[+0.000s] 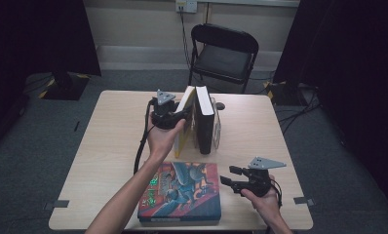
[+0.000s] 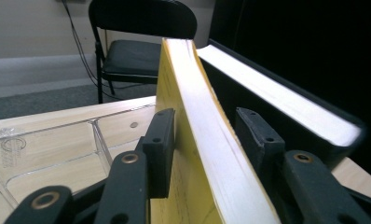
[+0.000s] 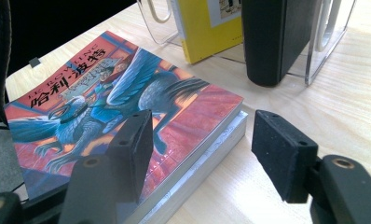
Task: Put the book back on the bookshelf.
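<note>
Shelving step: thin yellow paperback book (image 2: 193, 140) stood in clear acrylic rack (image 2: 44, 154), left gripper (image 2: 204, 135) released, jaws apart. Right gripper (image 3: 202, 140) open, empty, beside colourful illustrated book (image 3: 127, 107); that gets grasped next.

Between the left claw's (image 2: 204, 140) black pads stands a yellow-covered book (image 2: 174, 135) with cream page edges, and just past its far pad a black book (image 2: 277, 100) with white pages. Beside the right claw's (image 3: 207, 149) black pads lies a red-orange book (image 3: 127, 112) patterned with a grey-blue winged beast and blue lettering.
</note>
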Action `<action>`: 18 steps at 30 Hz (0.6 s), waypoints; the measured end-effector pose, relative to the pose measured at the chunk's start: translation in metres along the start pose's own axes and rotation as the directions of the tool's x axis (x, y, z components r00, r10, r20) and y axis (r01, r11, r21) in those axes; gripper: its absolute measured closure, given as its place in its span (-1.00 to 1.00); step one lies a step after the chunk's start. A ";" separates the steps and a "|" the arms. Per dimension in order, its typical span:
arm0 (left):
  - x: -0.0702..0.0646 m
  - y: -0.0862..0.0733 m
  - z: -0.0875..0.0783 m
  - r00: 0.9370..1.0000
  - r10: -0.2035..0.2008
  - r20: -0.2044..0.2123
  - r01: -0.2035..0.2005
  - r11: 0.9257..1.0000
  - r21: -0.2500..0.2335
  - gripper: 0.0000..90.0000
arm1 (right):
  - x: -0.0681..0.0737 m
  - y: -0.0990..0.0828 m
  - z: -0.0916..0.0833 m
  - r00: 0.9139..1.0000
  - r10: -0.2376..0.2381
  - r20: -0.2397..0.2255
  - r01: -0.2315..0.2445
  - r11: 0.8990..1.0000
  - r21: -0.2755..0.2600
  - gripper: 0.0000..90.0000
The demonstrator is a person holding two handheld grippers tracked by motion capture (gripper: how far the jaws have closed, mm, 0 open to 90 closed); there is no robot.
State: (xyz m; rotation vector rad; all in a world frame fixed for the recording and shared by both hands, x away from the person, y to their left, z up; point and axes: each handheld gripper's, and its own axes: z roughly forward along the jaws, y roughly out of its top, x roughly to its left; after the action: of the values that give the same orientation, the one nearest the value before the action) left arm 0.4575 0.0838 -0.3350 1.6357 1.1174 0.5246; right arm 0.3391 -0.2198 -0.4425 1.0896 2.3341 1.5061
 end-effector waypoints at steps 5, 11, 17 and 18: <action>0.007 0.008 0.000 0.999 -0.022 0.047 0.020 0.998 0.055 0.23 | 0.000 -0.002 0.002 1.000 0.000 0.002 0.000 1.000 0.009 -0.14; 0.013 0.014 0.006 0.997 -0.059 0.056 0.052 0.992 0.112 0.20 | 0.000 -0.001 0.002 1.000 0.002 0.003 -0.002 1.000 0.008 -0.14; 0.015 0.021 0.010 0.998 -0.060 0.036 0.054 0.986 0.157 0.35 | 0.000 -0.001 0.003 1.000 0.002 0.002 -0.002 1.000 0.009 -0.13; 0.015 0.022 0.011 0.998 -0.055 0.026 0.051 0.986 0.158 0.35 | 0.000 -0.001 0.003 1.000 0.002 0.002 -0.002 1.000 0.009 -0.13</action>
State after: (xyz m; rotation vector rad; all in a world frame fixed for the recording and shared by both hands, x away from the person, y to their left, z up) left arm 0.4822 0.0911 -0.3214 1.7384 1.2019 0.3840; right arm 0.3398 -0.2182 -0.4448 1.0954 2.3418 1.4951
